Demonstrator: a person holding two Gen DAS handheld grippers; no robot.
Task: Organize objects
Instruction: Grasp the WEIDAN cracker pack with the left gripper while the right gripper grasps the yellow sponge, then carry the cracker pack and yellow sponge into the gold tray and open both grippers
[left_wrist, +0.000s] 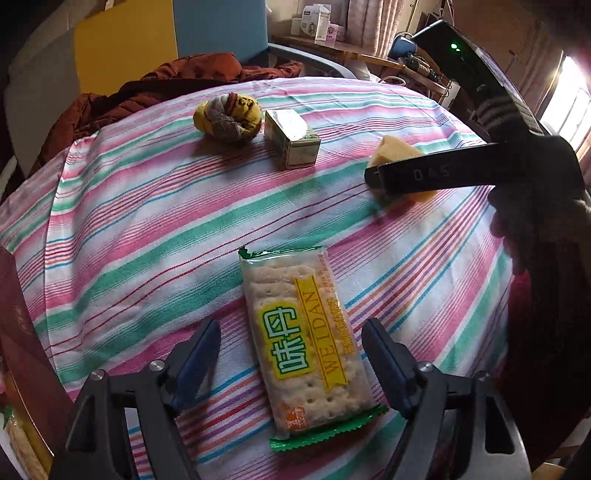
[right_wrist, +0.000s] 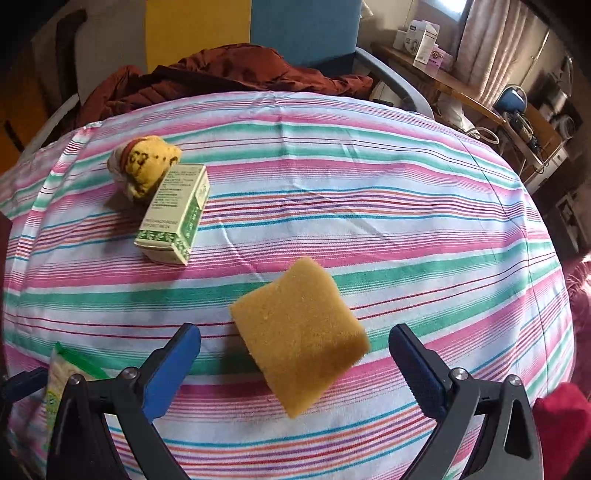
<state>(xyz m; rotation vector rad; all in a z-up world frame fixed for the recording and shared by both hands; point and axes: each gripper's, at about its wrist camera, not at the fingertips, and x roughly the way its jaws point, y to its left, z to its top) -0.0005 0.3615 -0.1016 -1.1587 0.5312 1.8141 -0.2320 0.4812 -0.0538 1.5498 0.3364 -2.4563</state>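
A cracker packet (left_wrist: 306, 343) with green ends lies on the striped tablecloth (left_wrist: 147, 221). My left gripper (left_wrist: 291, 350) is open, its fingers on either side of the packet, not touching it. A yellow sponge (right_wrist: 299, 339) lies on the cloth between the open fingers of my right gripper (right_wrist: 295, 350); no contact shows. In the left wrist view the sponge (left_wrist: 395, 151) is partly hidden by the right gripper's black finger (left_wrist: 424, 173). A green and white carton (right_wrist: 173, 218) and a rolled yellow sock bundle (right_wrist: 147, 170) lie at the far left, touching each other.
A dark red box (left_wrist: 22, 350) stands at the left edge of the table. A red jacket (right_wrist: 221, 74) lies on the chair behind the table. A wooden shelf (right_wrist: 443, 77) with boxes stands at the back right. The cracker packet's corner shows in the right wrist view (right_wrist: 62, 369).
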